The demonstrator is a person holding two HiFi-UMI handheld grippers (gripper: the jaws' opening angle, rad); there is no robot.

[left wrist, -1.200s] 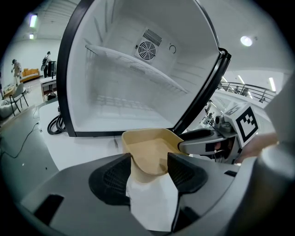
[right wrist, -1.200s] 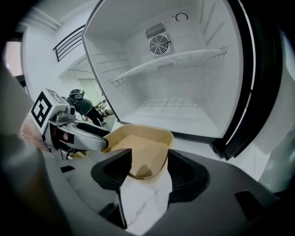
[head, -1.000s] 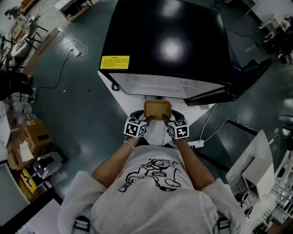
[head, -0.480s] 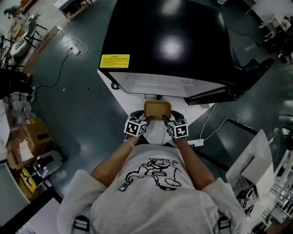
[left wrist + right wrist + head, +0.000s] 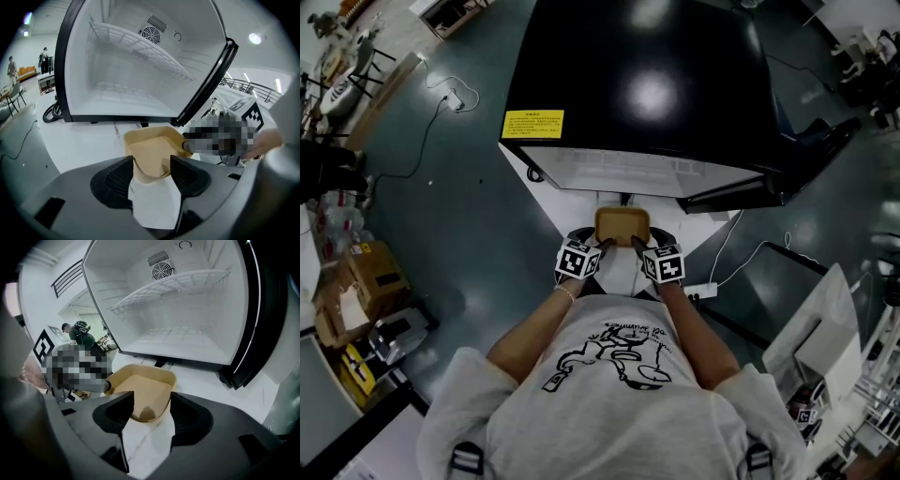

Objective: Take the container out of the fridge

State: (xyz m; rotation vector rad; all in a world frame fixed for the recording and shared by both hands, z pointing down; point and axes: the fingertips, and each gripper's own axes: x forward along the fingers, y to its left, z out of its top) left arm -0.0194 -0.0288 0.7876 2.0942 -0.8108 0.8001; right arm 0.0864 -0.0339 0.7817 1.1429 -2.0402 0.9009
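Note:
A tan, shallow container (image 5: pixel 622 225) sits just in front of the open fridge (image 5: pixel 637 84), over a white surface (image 5: pixel 622 274). My left gripper (image 5: pixel 600 246) holds its near left corner and my right gripper (image 5: pixel 636 244) its near right corner. In the left gripper view the container (image 5: pixel 151 149) has its corner wall pinched between the jaws of the left gripper (image 5: pixel 152 165). The right gripper view shows the same container (image 5: pixel 143 389) held by the right gripper (image 5: pixel 152 403). Inside, the fridge is white and bare, with a wire shelf (image 5: pixel 171 287).
The fridge door (image 5: pixel 802 159) stands open to the right. A power strip (image 5: pixel 703 296) and cables lie on the floor on the right. Cardboard boxes (image 5: pixel 366 281) stand at the left. A white stand (image 5: pixel 825 337) is at the lower right.

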